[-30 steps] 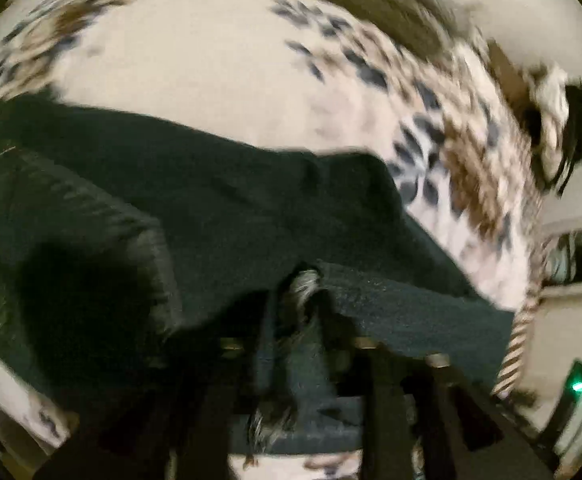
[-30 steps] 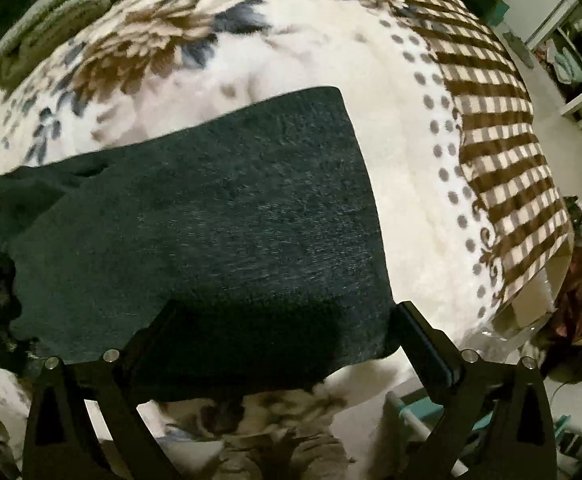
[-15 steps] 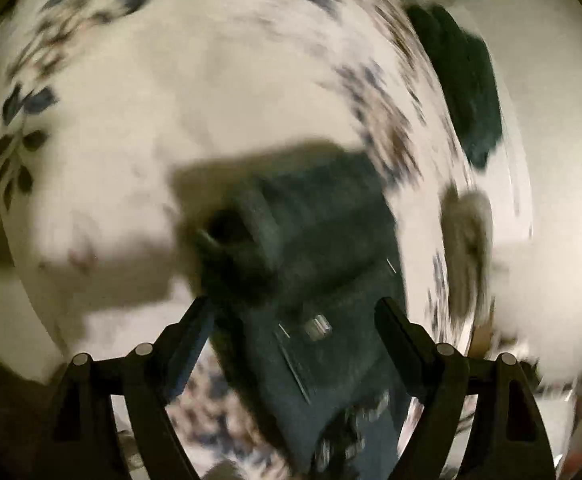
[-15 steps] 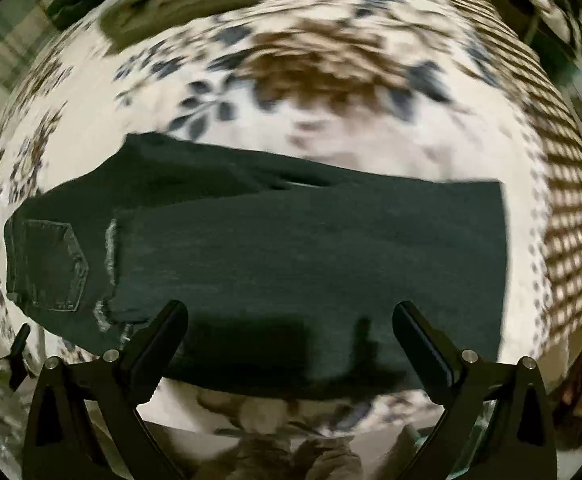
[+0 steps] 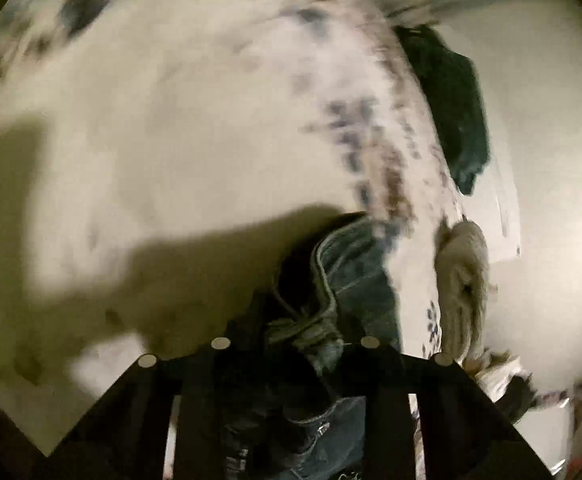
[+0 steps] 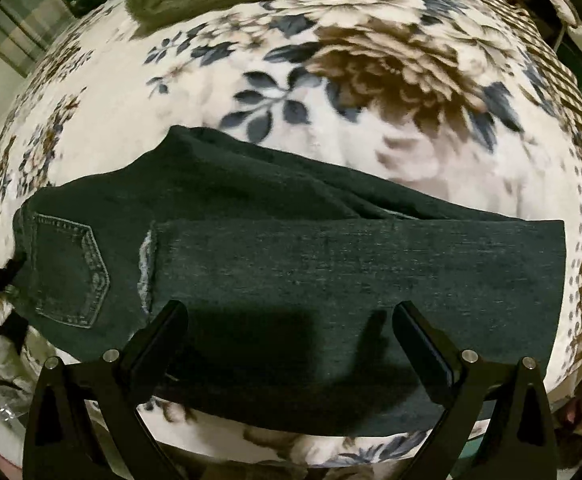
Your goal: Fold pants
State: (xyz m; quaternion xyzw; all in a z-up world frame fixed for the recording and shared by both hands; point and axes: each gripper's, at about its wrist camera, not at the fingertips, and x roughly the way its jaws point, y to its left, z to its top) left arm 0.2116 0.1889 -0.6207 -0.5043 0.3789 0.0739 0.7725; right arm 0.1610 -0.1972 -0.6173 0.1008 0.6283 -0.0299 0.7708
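Left gripper [image 5: 295,344] clenches the pants [image 6: 291,264] waistband (blurred); right gripper [image 6: 291,332] hovers released. Lift evenly, keeping edges aligned.

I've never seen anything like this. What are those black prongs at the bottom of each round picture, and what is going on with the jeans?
No robot here: a person holds a two-finger gripper in each hand, with a fisheye camera on each looking along its fingers. Both pictures show a bed with a floral blanket.

In the right-hand view, the right gripper is open, above dark jeans folded lengthwise, back pocket showing.

In the blurry left-hand view, the left gripper is shut on the jeans' waist end. A rolled beige towel lies nearby.
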